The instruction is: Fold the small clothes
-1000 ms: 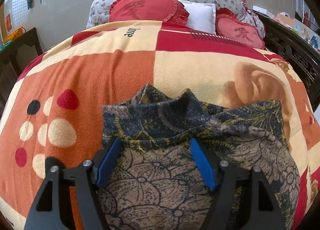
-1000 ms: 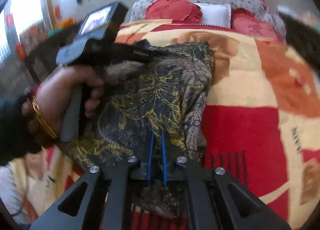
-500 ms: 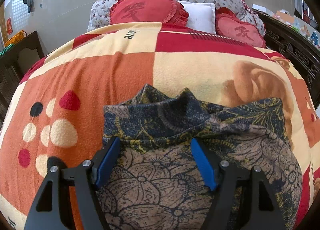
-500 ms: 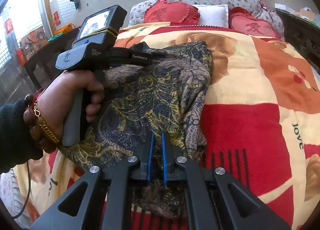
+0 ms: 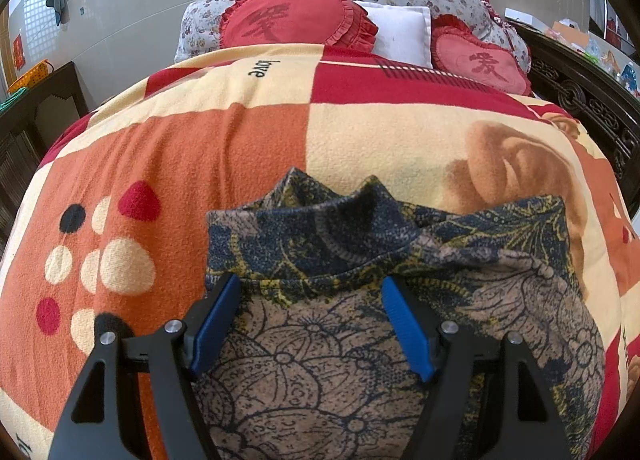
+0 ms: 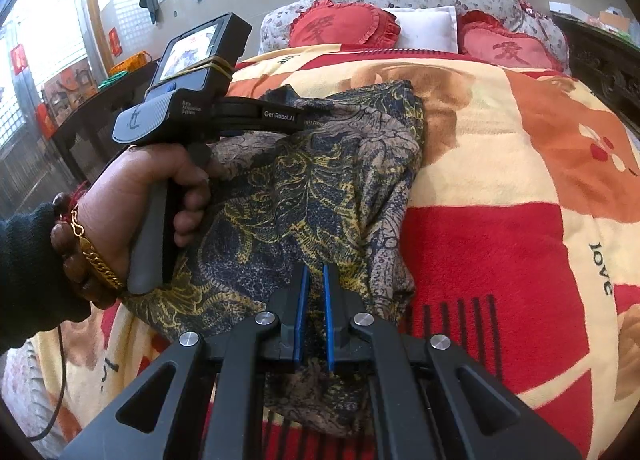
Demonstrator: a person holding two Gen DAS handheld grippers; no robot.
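Observation:
A dark blue, yellow and tan patterned garment (image 5: 360,244) lies bunched on the bed's blanket, collar side away from me. My left gripper (image 5: 310,292) hovers over its near part with the blue pads (image 5: 216,320) wide apart, pressing nothing. In the right wrist view the same garment (image 6: 304,187) stretches from the left gripper's body (image 6: 192,99), held by a hand (image 6: 140,187), down to my right gripper (image 6: 314,276). The right gripper's blue pads stand almost together with a fold of the garment's edge pinched between them.
The orange, red and cream fleece blanket (image 5: 200,147) covers the whole bed. Red heart cushions (image 5: 296,21) and a white pillow (image 5: 404,31) lie at the head. A dark carved bed frame (image 5: 580,107) runs along the right; a dark wooden table (image 6: 92,107) stands at the left.
Both grippers and the garment hold the same places. The right wrist view, blurred a second ago, is sharp now.

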